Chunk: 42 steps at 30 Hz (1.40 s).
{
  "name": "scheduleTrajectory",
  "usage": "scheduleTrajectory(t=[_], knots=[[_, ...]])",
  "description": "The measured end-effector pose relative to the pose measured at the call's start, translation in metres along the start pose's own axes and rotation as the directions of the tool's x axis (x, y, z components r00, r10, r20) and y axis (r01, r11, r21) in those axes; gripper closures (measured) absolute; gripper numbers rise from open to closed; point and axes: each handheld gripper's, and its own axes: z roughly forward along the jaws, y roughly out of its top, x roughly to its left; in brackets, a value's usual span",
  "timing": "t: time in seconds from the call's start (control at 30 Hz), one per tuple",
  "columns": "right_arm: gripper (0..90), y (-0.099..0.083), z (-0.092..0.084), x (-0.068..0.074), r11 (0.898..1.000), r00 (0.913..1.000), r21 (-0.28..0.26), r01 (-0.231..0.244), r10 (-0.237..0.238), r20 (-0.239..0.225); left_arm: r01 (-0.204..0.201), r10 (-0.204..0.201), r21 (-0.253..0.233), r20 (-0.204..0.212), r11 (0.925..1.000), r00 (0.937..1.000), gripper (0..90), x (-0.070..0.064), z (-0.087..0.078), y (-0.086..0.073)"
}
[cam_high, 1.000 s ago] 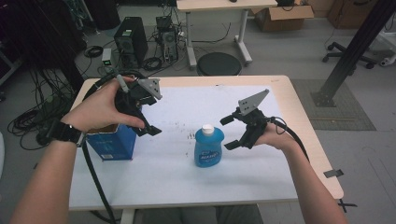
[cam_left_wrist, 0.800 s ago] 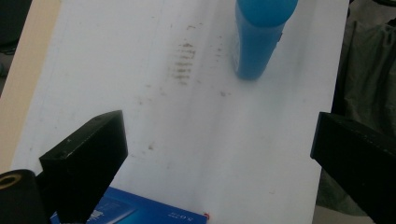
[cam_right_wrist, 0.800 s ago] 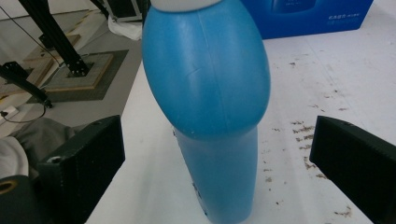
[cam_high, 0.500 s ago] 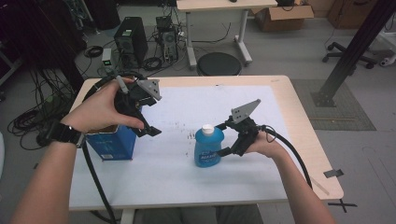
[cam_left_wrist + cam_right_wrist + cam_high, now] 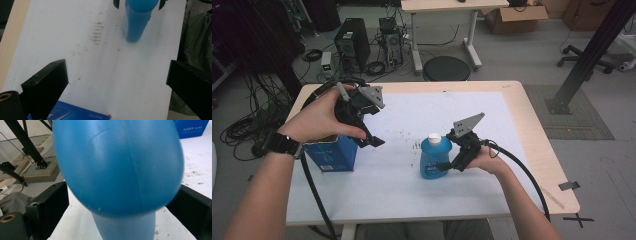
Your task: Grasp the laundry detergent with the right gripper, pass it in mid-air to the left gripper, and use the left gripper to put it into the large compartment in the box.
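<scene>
A blue bottle (image 5: pixel 432 159) with a white cap stands upright on the white mat (image 5: pixel 402 180); it also rises in the left gripper view (image 5: pixel 136 22) and looms close in the right gripper view (image 5: pixel 117 165). My right gripper (image 5: pixel 443 166) (image 5: pixel 122 202) has its jaws either side of the bottle's lower body. They have just been closing, and a thin gap still shows on one side. My left gripper (image 5: pixel 370 134) (image 5: pixel 117 80) hangs open and empty above the near corner of a blue box (image 5: pixel 332 154) (image 5: pixel 72 115).
The wooden table (image 5: pixel 537 130) carries the mat, which has dark smudges (image 5: pixel 97 30) left of the bottle. Cables trail from both grippers over the table edges. Behind the table are a round stool, computer towers and a second desk.
My right gripper has come down and leftward to the bottle, so its jaws now stand around the body. The left gripper and the box have stayed put.
</scene>
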Motion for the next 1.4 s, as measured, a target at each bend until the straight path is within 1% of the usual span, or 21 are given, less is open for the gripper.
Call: scheduleTrajectory(t=[0.1,0.43,0.67,0.83,1.03,1.27,1.4], knots=[[7.1,-0.0004,0.0013,-0.0003,1.0,1.0,-0.006,0.003,-0.003,-0.002,0.0,0.0,0.002,0.003,1.0,1.0,4.5,0.0001,0.0005,-0.0004],[14.7,-0.0016,0.0058,-0.0019,1.0,0.9996,-0.022,0.022,-0.023,-0.014,0.001,-0.001,0.002,0.006,1.0,1.0,4.5,0.0007,0.0011,-0.0009],[18.0,-0.0016,0.0059,-0.0028,0.999,0.9995,-0.024,0.021,-0.022,-0.022,0.003,-0.003,0.005,0.004,1.0,1.0,4.5,0.0009,0.0016,-0.0013],[22.4,-0.0021,0.0062,-0.0033,0.999,0.9993,-0.025,0.025,-0.025,-0.026,0.002,-0.002,0.006,0.004,1.0,1.0,4.5,0.0006,0.0015,-0.0012],[24.3,-0.0019,0.0069,-0.0033,0.999,0.999,-0.026,0.033,-0.034,-0.028,0.0,0.0,0.006,0.004,1.0,1.0,4.5,0.0006,0.001,-0.0016],[27.5,-0.003,0.0056,-0.0041,0.999,0.999,-0.034,0.031,-0.032,-0.032,0.004,-0.004,0.006,0.002,1.0,1.0,4.5,-0.0005,0.002,-0.0023],[28.8,-0.0034,0.0061,-0.0039,0.999,0.9989,-0.029,0.033,-0.034,-0.033,0.001,-0.001,0.006,0.002,1.0,1.0,4.5,-0.0004,0.0019,-0.0019]])
